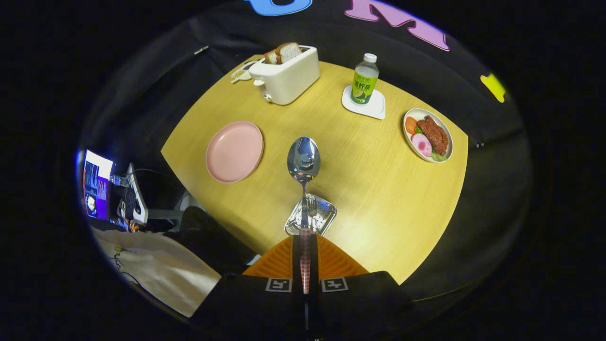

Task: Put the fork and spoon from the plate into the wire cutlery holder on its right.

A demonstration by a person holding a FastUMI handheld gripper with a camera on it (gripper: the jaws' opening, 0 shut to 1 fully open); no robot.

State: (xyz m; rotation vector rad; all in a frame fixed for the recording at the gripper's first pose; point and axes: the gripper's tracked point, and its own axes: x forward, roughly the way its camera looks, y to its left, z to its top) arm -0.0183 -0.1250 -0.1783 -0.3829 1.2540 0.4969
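The gripper's [305, 244] two fingers are pressed together on the checked handle of a shiny metal spoon [303, 161], held with its bowl pointing ahead above the round wooden table [378, 189]. Just beyond the fingertips, under the spoon's stem, stands the square wire cutlery holder [322, 218] with a metal fork [312, 207] inside. The empty round pink plate [234, 151] lies to the holder's left.

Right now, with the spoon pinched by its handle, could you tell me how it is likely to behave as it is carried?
The spoon looks like polished metal, so probably stiff yet slippery. The gripper is shut on its thin handle, far from the bowl, so it may pivot. Below, the wire cutlery holder already holds the fork.
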